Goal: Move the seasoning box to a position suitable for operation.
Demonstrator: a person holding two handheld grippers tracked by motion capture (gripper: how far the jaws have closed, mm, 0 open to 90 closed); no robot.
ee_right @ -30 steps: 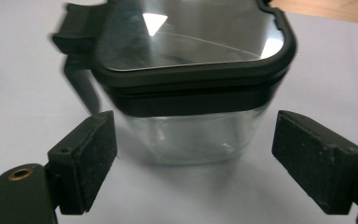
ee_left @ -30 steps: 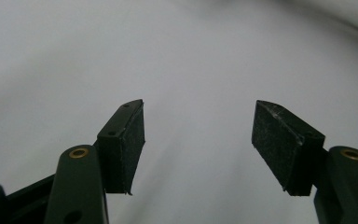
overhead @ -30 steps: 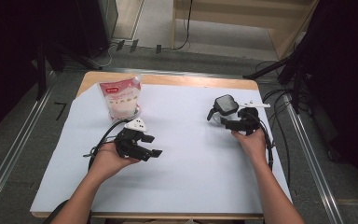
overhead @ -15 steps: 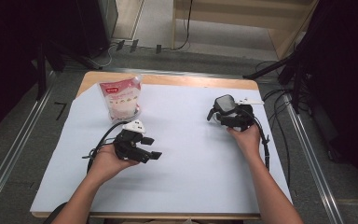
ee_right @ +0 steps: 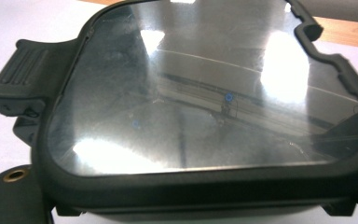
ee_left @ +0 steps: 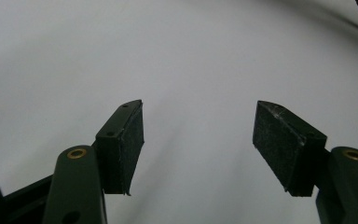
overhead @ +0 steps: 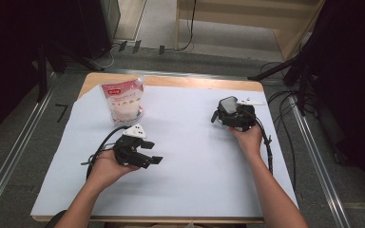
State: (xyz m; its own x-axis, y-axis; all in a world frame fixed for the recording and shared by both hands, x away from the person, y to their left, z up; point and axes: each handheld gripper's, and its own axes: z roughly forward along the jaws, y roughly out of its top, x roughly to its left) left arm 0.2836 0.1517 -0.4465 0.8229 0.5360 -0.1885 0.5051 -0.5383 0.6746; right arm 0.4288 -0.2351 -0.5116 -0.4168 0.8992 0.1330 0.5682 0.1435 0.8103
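On the white sheet that covers the table [overhead: 190, 190], the right gripper [overhead: 228, 116] sits near the far right corner with a dark container with a clear lid [overhead: 228, 105] right at its front end; in the right gripper view that container [ee_right: 205, 107] lies so close that its glossy lid, black rim and ribbed side latch take up nearly the whole picture, and I cannot tell whether the jaws press on it or merely stand around it. The right hand [overhead: 248, 139] holds the tool from behind, and its cable curls back along the forearm. The left gripper [overhead: 145, 154] rests low over the sheet towards the near left, gripped by the left hand [overhead: 105, 167]; its jaws stand well apart with only bare white sheet between the pads, as the left gripper view shows. A red and white pouch [overhead: 122, 101] stands upright near the far left of the table, just beyond the left gripper and well apart from the container
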